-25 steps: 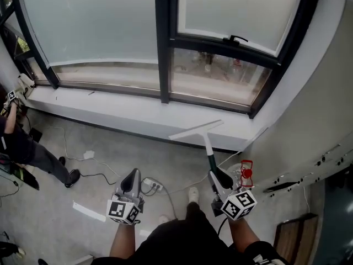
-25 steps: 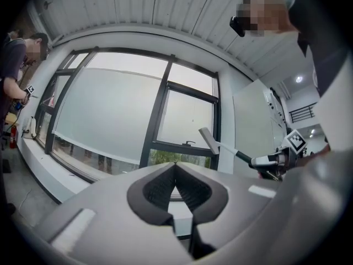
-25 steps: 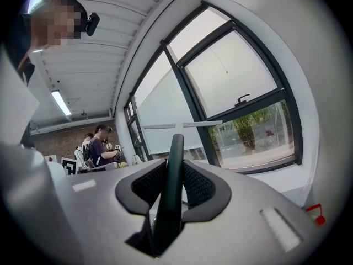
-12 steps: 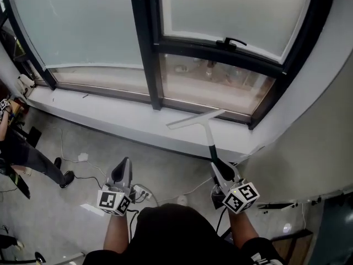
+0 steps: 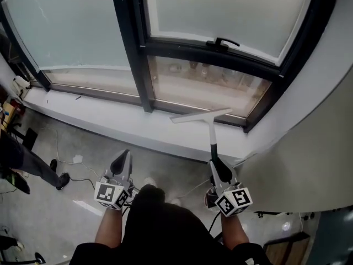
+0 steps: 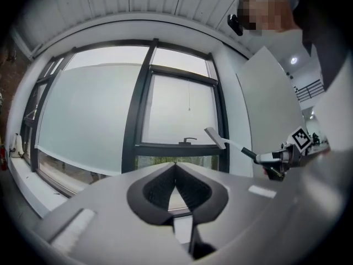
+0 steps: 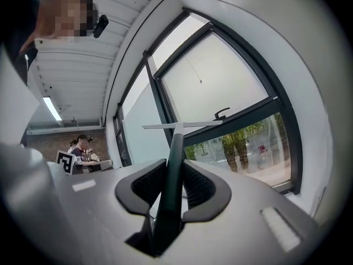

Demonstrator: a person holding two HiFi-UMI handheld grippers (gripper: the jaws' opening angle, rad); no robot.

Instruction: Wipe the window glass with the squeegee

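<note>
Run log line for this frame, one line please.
right gripper: shut on squeegee | left gripper: shut, empty | squeegee: held up toward window glass, contact unclear

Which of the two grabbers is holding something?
The right gripper: its jaws are clamped on the dark handle of the squeegee. The left gripper has its jaws shut together with nothing between them.

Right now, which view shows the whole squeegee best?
The head view: the squeegee shows whole, blade to handle. The right gripper view foreshortens it, seen end-on along the handle; the left gripper view shows it small, far right.
</note>
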